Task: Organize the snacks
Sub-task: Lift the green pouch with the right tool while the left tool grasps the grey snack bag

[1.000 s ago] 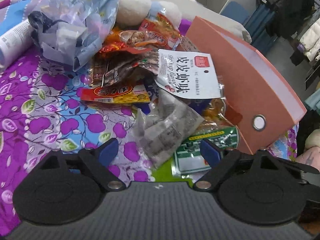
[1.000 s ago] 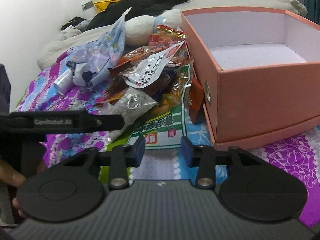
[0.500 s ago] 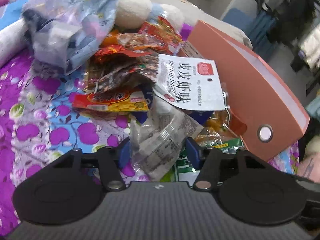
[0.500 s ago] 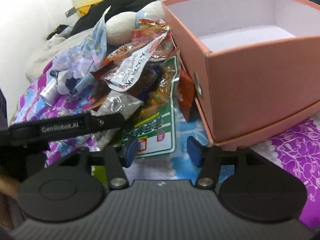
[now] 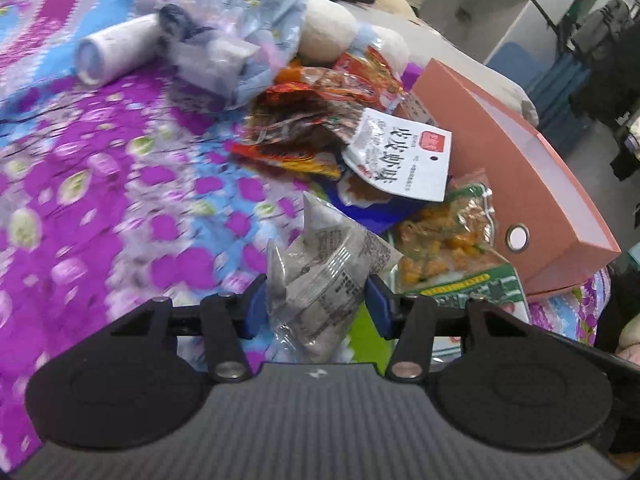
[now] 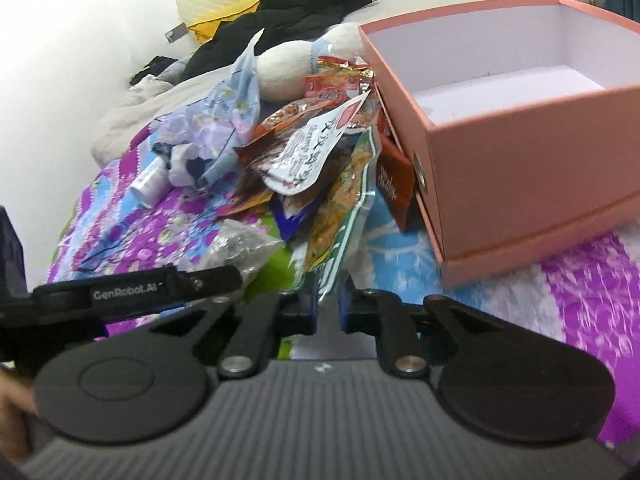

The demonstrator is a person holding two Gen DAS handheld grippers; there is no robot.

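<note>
A pile of snack packets [image 5: 340, 128] lies on a purple flowered bedspread beside an open pink box [image 6: 520, 136]. My left gripper [image 5: 316, 304] is shut on a clear grey printed packet [image 5: 328, 268] and holds it lifted off the bed. My right gripper [image 6: 326, 308] is shut on the lower edge of a green and orange snack bag [image 6: 344, 208], which stands up on edge from the pile. A white packet with Chinese writing [image 5: 404, 156] lies on top of the pile. The box [image 5: 532, 184] is empty inside.
A crumpled pale blue plastic bag [image 5: 244, 40] and a white tube [image 5: 116, 52] lie at the far left of the bed. White plush balls [image 6: 288, 68], dark clothes and pillows lie behind the pile. The left gripper's arm [image 6: 132, 292] crosses the right wrist view low left.
My left gripper closed on the grey packet and lifted it back from the pile. My right gripper closed on the green bag's edge and raised it on edge.
</note>
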